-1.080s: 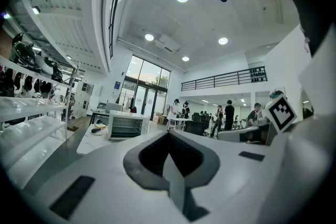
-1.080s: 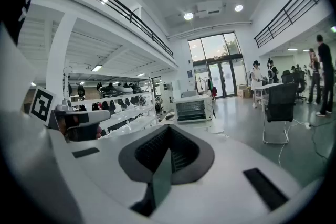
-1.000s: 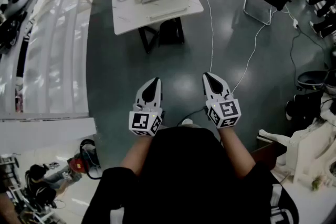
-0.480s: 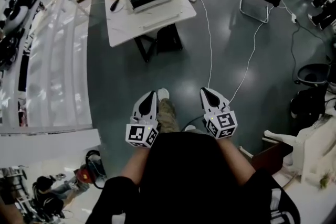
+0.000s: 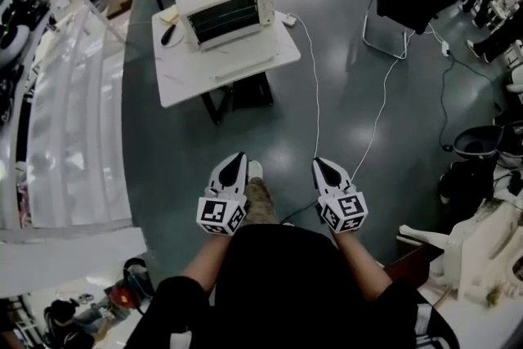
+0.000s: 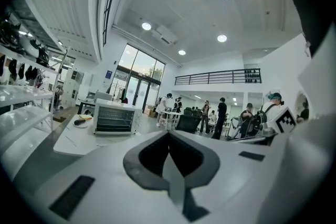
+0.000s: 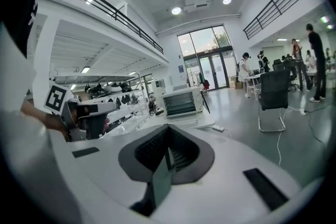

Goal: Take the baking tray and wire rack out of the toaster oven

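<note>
A white toaster oven [image 5: 225, 8] stands on a white table [image 5: 221, 69] across the grey floor, its glass door closed and its inside hard to make out. The oven also shows far ahead in the left gripper view [image 6: 116, 118] and in the right gripper view [image 7: 181, 102]. My left gripper [image 5: 234, 158] and right gripper [image 5: 320, 164] are held side by side in front of the person's body, well short of the table. Both point toward the oven, shut, with nothing between the jaws. No baking tray or wire rack can be told apart from here.
A dark tool [image 5: 167, 34] lies on the table left of the oven. A white cable [image 5: 315, 94] runs from a plug block [image 5: 289, 20] across the floor between the table and me. A black chair [image 5: 404, 2] stands at the right and white shelving [image 5: 65, 118] along the left. People stand far back.
The person has walked toward the table, so the oven and table look nearer and larger. Both grippers have moved forward with the body and stay shut. A shoe now shows between them.
</note>
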